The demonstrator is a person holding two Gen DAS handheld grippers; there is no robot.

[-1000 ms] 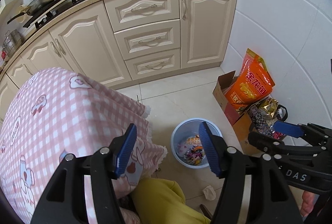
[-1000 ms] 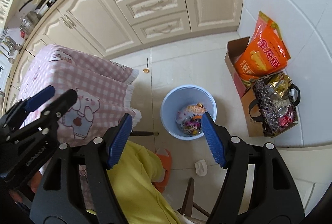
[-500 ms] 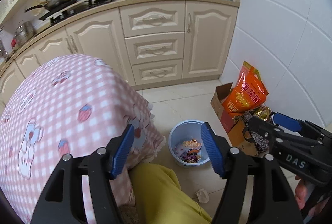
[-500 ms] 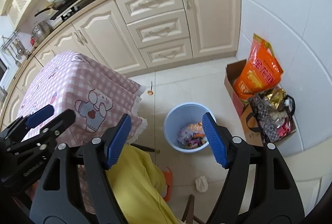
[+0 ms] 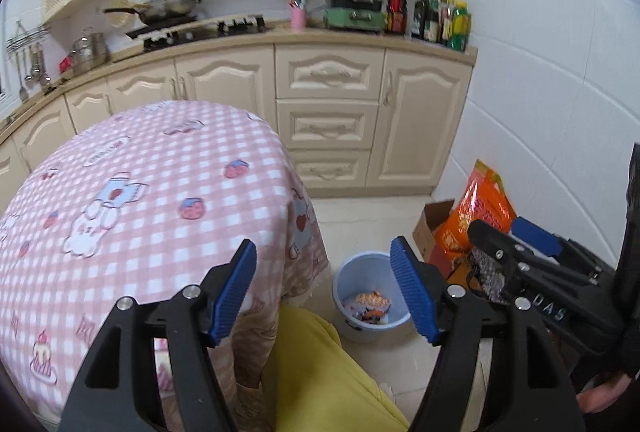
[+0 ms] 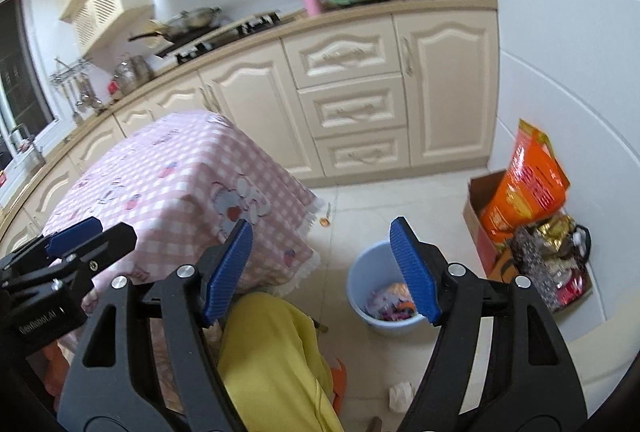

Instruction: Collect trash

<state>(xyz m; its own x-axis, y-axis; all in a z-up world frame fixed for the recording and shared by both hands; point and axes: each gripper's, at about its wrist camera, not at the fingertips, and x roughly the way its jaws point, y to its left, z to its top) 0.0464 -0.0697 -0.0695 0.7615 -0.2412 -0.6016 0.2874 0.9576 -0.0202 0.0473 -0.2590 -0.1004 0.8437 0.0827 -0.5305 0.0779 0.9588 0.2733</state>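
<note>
A bin [image 6: 374,274] with wrappers [image 6: 390,302] in it stood on the floor [image 6: 404,203] just right of a cloth-covered table [image 5: 132,191], with cabinets [image 5: 328,123] behind, a box [image 6: 478,207] and bags [image 6: 528,187] by the right wall, and a crumpled tissue [image 6: 400,396] nearer.

Both wrist views angled down, sharing blue bin [image 5: 372,302]

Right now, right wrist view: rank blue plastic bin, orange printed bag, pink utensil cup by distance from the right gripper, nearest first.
1. Blue plastic bin, floor, just beyond the right gripper.
2. Orange printed bag, right, by the wall.
3. Pink utensil cup, on the far counter.
</note>
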